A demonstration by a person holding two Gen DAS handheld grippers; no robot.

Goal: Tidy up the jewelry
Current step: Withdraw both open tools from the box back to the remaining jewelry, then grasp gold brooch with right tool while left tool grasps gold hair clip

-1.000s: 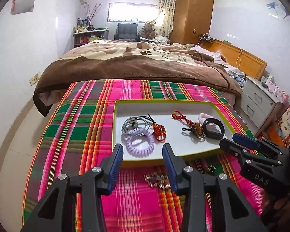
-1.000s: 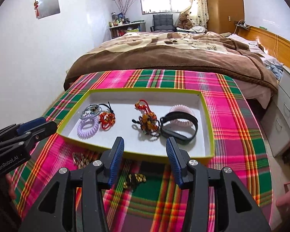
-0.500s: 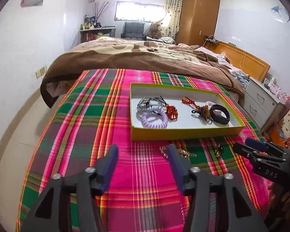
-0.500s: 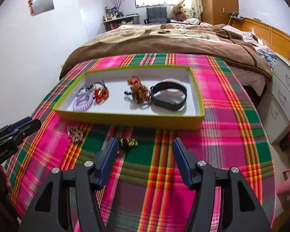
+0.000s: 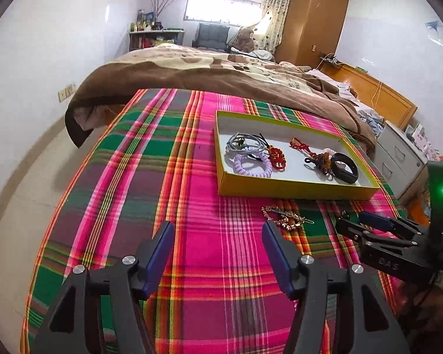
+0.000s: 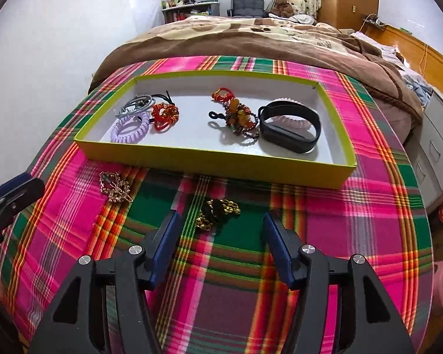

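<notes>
A yellow-green tray (image 6: 221, 165) sits on the plaid cloth and holds a purple coil bracelet (image 6: 130, 127), a red braided piece (image 6: 164, 115), grey hair ties (image 6: 136, 103), a beaded charm (image 6: 239, 116) and a black band (image 6: 289, 128). A gold chain piece (image 6: 115, 187) and a black-and-gold piece (image 6: 217, 210) lie on the cloth in front of the tray. My right gripper (image 6: 220, 246) is open, just behind the black-and-gold piece. My left gripper (image 5: 218, 250) is open and empty, left of the gold chain piece (image 5: 286, 218). The tray also shows in the left wrist view (image 5: 295, 188).
The plaid cloth (image 5: 133, 177) covers a table with a rounded edge. A bed with a brown blanket (image 6: 251, 38) lies beyond the tray. A white drawer unit (image 6: 440, 153) stands to the right. The right gripper shows at the right of the left wrist view (image 5: 369, 224).
Both grippers have pulled back from the tray and opened wider. The loose gold and black-and-gold pieces on the cloth have come into view in front of them.
</notes>
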